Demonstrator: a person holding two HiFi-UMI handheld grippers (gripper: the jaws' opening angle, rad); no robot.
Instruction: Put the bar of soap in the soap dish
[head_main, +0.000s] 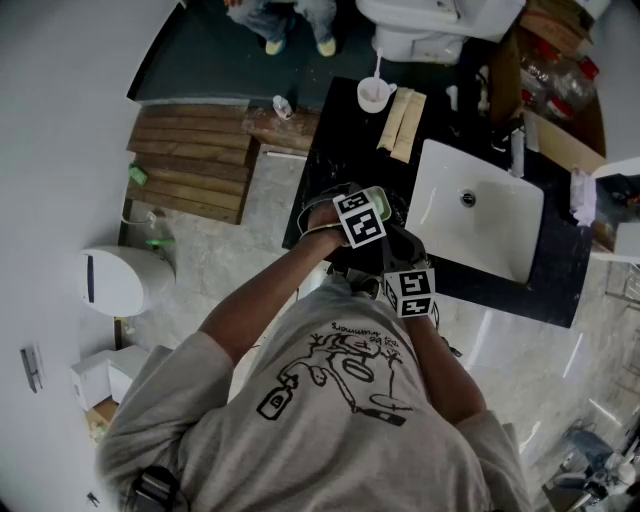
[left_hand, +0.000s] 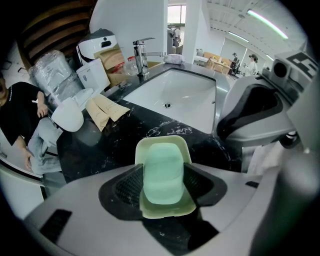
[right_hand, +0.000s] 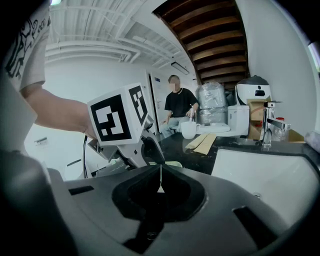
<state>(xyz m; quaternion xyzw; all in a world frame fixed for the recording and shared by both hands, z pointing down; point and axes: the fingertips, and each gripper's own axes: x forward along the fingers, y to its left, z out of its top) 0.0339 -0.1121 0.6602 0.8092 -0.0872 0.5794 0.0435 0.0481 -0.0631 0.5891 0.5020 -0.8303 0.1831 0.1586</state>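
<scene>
Left gripper (left_hand: 163, 176) pinches bar of soap (left_hand: 162, 162); bar lies in soap dish (left_hand: 161, 144) on black counter (left_hand: 95, 147) beside sink (left_hand: 185, 92). Right gripper (right_hand: 160, 186) jaws pressed together, empty, near sink.

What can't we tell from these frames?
1. Left gripper view: bar of soap covers the soap dish floor, so seated or just above is unclear.
2. Head view: left gripper hides the soap.
3. Right gripper view: left gripper blocks the dish, only a sliver shows.
</scene>
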